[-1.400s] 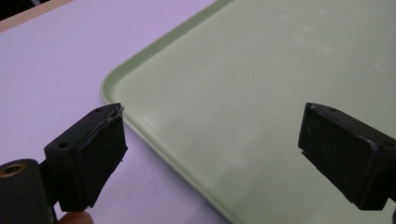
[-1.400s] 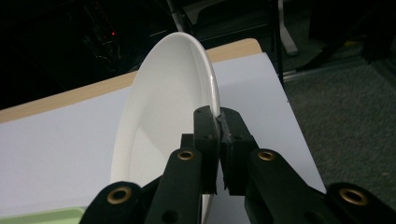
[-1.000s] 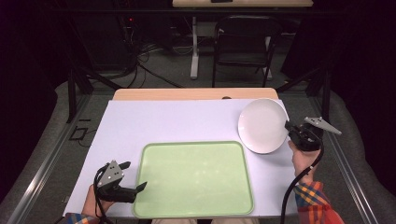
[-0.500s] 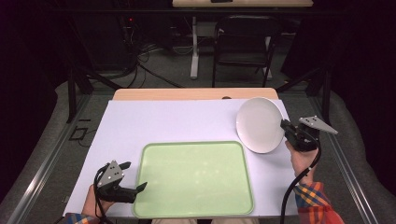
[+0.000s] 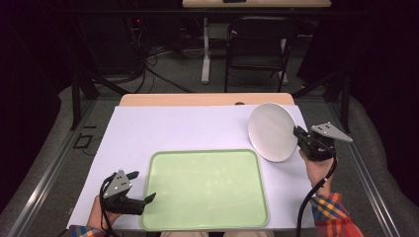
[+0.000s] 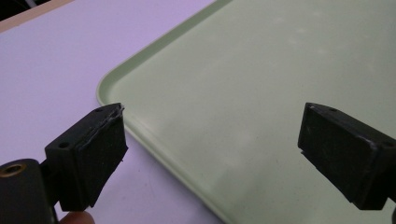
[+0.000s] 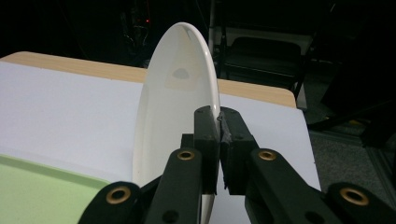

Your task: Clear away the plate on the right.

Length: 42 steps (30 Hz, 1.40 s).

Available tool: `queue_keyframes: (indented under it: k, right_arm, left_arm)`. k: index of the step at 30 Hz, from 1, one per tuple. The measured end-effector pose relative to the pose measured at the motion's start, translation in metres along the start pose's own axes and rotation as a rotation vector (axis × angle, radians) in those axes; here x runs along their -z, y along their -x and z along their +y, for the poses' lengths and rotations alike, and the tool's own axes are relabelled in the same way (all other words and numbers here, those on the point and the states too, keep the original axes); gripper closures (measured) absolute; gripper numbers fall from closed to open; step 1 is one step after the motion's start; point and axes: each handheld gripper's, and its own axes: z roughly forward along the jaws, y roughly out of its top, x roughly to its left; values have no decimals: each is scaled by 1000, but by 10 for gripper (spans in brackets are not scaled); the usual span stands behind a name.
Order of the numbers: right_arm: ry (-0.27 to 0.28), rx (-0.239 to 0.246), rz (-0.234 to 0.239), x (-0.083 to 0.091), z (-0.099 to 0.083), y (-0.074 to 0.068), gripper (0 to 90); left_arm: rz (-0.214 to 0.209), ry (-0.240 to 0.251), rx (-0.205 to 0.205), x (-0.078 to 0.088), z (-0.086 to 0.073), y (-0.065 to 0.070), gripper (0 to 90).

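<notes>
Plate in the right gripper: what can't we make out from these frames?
- Plate underside: right gripper view, faces away from the camera.
- Plate's lower rim: right gripper view, hidden behind the right gripper links.
- Rim under the pads: high view, covered by the gripper body.
- Tray far edge: left gripper view, cut off by the frame.

I work in what looks like a lab or recording room, not a home. My worktop (image 5: 148, 128) is covered with a plain white sheet and fenced by metal rails (image 5: 44, 182). Past its far edge, cables (image 5: 163, 54) run loose over grey carpet (image 5: 178, 74), beside a folding chair (image 5: 254, 47) and black curtains (image 5: 375, 49).
</notes>
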Motion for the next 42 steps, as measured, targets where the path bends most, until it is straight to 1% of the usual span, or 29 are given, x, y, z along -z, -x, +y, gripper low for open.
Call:
queue_keyframes:
  k: [2,4,13,14,16,20,21,22,23,24,26,29,31,32,34,35,37,38,39,40,41,42]
  right_arm:
    - [-3,22,-3,1,1,-4,864]
    - [-2,31,-4,1,1,-5,863]
    - [-2,42,2,0,1,-7,858]
    - [-13,42,7,-1,0,-8,852]
    - [-15,56,-6,-3,-1,-11,862]
    - [-19,49,-4,-3,-1,-9,867]
    - [-22,41,-7,-3,-2,-8,867]
    - [-19,15,-12,-4,-4,-5,869]
    - [-19,15,-12,-4,-4,-5,869]
    - [-17,-56,-17,-6,-7,2,871]
    - [-19,-163,-20,-8,-13,15,872]
    - [-34,-356,-19,-12,-26,36,872]
    - [-45,-464,-13,-13,-34,49,871]
    - [-47,-504,-8,-13,-37,55,871]
    - [-33,-587,3,-13,-44,63,870]
    - [-37,-625,19,-13,-45,67,871]
    - [-24,-702,44,-12,-48,72,871]
    - [-24,-702,44,-12,-48,72,871]
    - [-17,-733,63,-11,-49,74,870]
    - [-13,-748,74,-10,-49,74,869]
    - [-13,-748,74,-10,-49,74,869]
    - [-8,-769,101,-9,-48,72,869]
  left_arm:
    - [0,0,0,0,0,0,77]
    - [-1,0,0,0,0,0,77]
    - [-2,0,-2,0,0,0,78]
    - [-3,0,-2,0,0,0,79]
    - [-3,0,-2,0,0,0,79]
    - [-3,1,0,0,0,0,80]
    - [-3,0,0,0,0,0,80]
    - [-4,-2,-2,0,0,1,80]
    - [-4,-2,-2,0,0,1,80]
    - [-2,-3,-4,0,0,0,80]
    - [-1,-3,1,1,0,0,80]
    - [1,-4,4,1,-1,0,80]
    - [0,-4,1,1,-1,-1,81]
    - [2,-4,5,0,-1,-1,81]
    - [2,4,-2,1,-1,0,85]
    - [1,4,1,1,0,0,87]
    - [3,0,-2,0,0,0,88]
    - [3,-1,-1,0,0,0,88]
    - [2,-1,1,0,0,0,87]
    - [4,-6,5,0,1,0,87]
    - [4,-6,5,0,1,0,87]
    - [2,-1,15,-1,3,-1,87]
